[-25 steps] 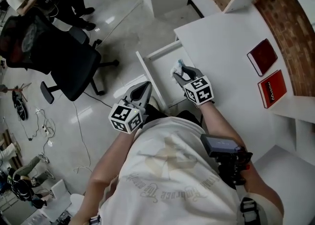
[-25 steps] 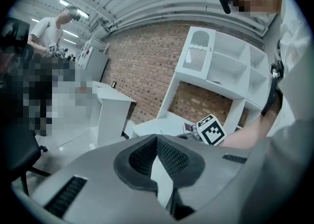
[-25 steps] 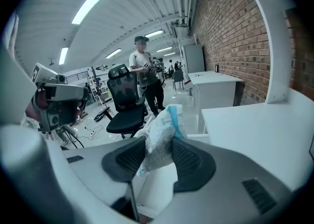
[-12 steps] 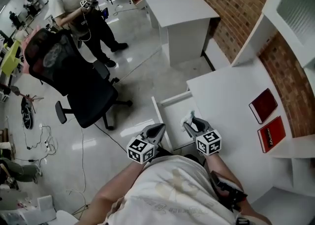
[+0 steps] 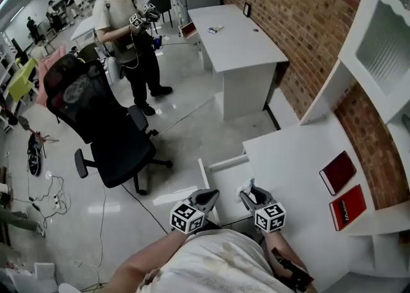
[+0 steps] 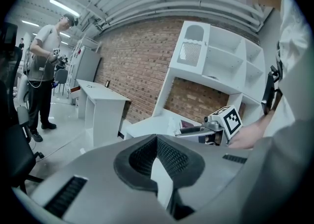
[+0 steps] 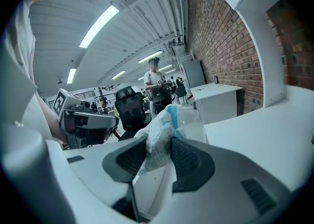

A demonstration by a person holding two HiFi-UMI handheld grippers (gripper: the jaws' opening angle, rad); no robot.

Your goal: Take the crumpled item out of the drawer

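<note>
- grey left gripper [image 5: 209, 195] is hovering beside the open drawer [image 5: 225, 171], jaws sitting together with nothing between them.
- right gripper [image 5: 250, 193] is pinching the white-and-blue crumpled item [image 7: 159, 130] above the drawer, at the white desk's [image 5: 295, 163] edge.

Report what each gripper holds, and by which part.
Right gripper pinches the crumpled item by its lower half; left gripper is shut, holding nothing.

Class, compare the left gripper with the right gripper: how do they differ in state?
The right gripper is clamped on the crumpled item; the left gripper holds nothing. The right gripper's jaws stand apart, the left gripper's meet at the tips. Both carry a marker cube, by the open drawer.
</note>
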